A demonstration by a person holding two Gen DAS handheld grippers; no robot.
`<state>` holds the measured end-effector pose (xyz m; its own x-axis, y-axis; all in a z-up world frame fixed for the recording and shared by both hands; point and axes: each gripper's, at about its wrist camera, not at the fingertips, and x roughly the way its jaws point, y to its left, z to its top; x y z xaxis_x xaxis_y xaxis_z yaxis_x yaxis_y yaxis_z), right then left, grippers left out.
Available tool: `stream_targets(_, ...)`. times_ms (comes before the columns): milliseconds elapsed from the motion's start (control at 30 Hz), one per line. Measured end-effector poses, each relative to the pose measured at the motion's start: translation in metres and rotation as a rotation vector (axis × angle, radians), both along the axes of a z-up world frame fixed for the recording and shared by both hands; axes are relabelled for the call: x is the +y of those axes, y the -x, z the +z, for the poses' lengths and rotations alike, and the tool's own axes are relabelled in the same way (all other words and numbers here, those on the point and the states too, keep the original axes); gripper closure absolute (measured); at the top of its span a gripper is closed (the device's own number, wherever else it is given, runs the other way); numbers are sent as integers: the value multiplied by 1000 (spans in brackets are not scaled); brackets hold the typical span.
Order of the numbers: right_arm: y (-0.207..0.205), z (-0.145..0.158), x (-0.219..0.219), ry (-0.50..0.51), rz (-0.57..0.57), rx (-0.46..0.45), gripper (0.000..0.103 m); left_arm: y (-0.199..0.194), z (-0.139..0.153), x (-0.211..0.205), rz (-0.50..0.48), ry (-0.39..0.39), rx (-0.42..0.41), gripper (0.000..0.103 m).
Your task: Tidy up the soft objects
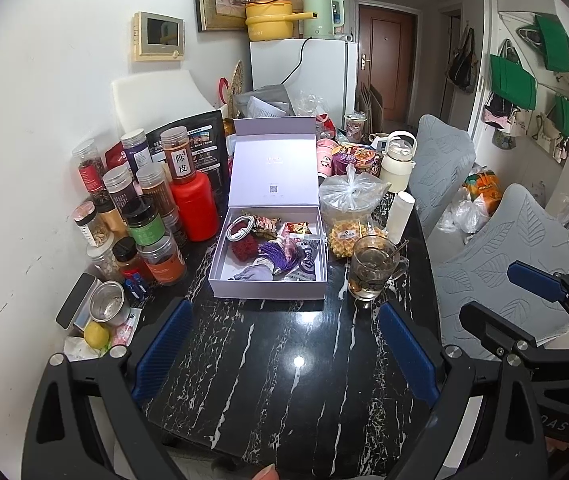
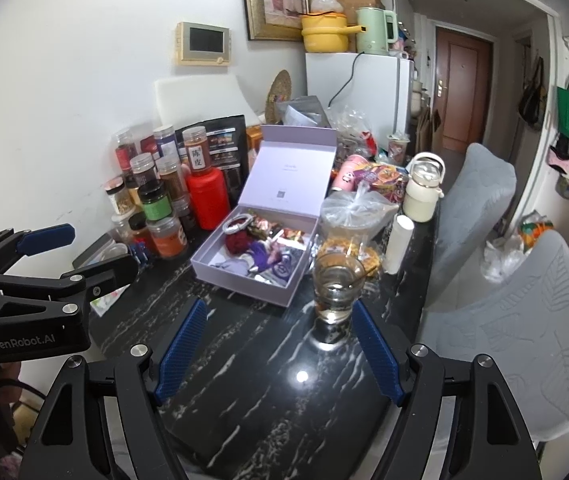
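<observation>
Both tongs — left tongs [image 1: 284, 356] and right tongs [image 2: 278, 352] — hover apart and empty over the desk [image 1: 284, 380], the soft bits already gathered in the open box [image 1: 268, 294].

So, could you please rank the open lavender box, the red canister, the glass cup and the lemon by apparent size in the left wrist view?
1. Lavender box, clearly largest.
2. Red canister.
3. Glass cup, nearly the canister's size; unsure.
4. Lemon, smallest.

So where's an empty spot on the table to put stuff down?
The bare black marble table in front of the lavender box, between the open left tongs and open right tongs, is free. It is crowded left of the box with spice jars, and right of it with the glass cup and waffles.
</observation>
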<state>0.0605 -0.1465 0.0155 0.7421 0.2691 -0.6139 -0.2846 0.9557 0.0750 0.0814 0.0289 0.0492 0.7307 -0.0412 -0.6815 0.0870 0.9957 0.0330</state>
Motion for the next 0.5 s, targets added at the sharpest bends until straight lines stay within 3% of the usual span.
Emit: stream_targets(500,3,0,1,1,1,-2,27,8,0,2,14,-6,-1,7)
